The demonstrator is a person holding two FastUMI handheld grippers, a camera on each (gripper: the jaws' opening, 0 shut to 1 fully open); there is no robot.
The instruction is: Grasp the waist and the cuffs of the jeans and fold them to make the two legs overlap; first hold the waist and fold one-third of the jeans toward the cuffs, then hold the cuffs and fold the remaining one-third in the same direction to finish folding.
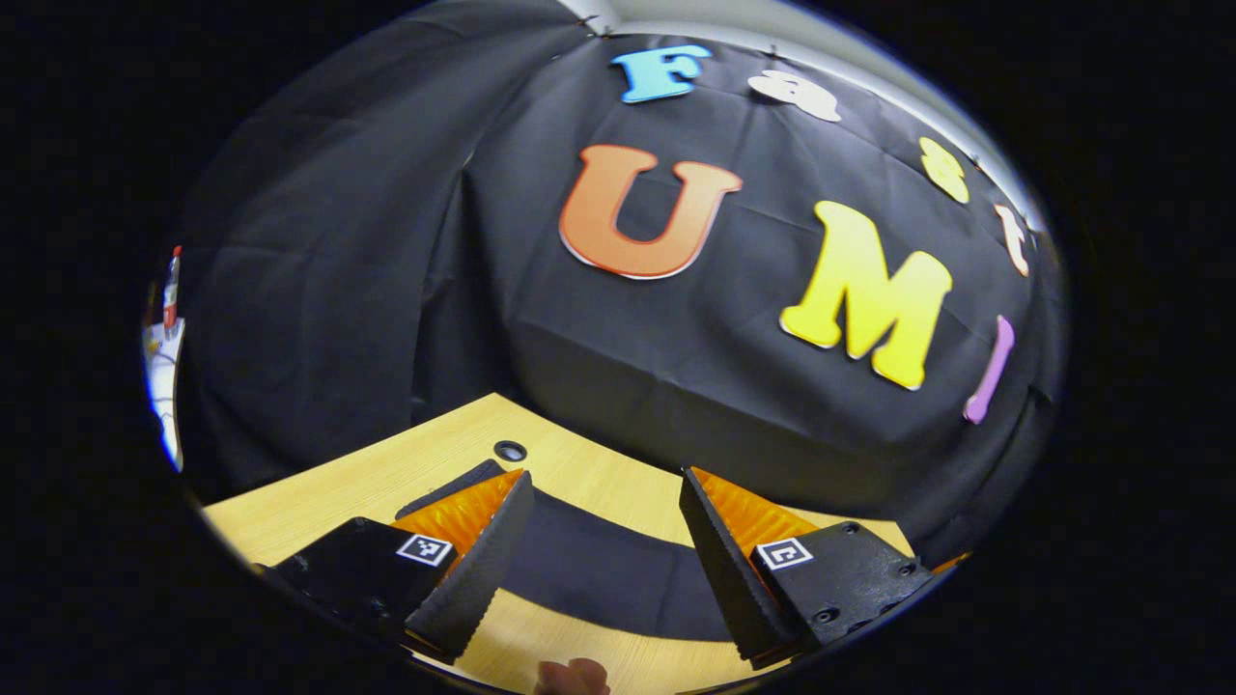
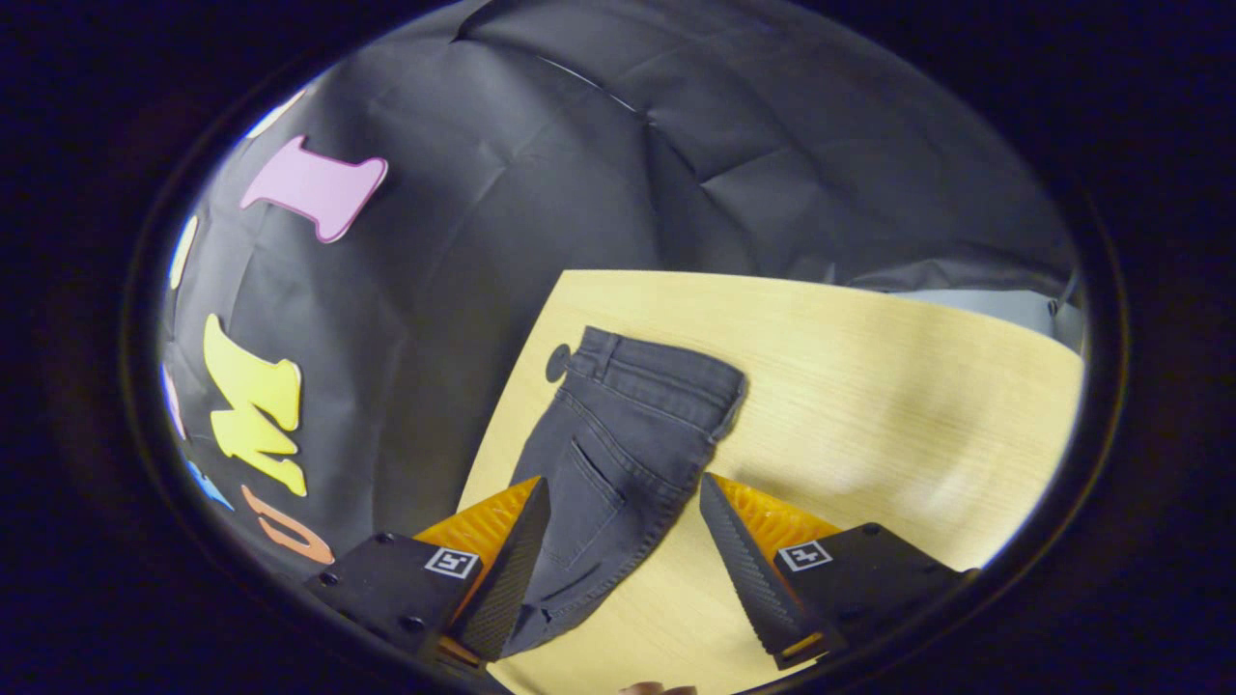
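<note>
In the right gripper view the jeans (image 2: 623, 454) are seen lying mid-frame on the table (image 2: 869, 386), long axis running from the waist at upper centre down between the wide-open right gripper (image 2: 618, 560). The left gripper (image 1: 603, 555) is likewise held wide, empty.

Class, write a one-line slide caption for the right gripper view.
Open right gripper poised above dark grey jeans lying waist-away on the wooden table.

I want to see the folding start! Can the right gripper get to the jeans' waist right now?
Probably yes: the right gripper is open above the jeans, and the waist lies bare on the table just ahead.
</note>
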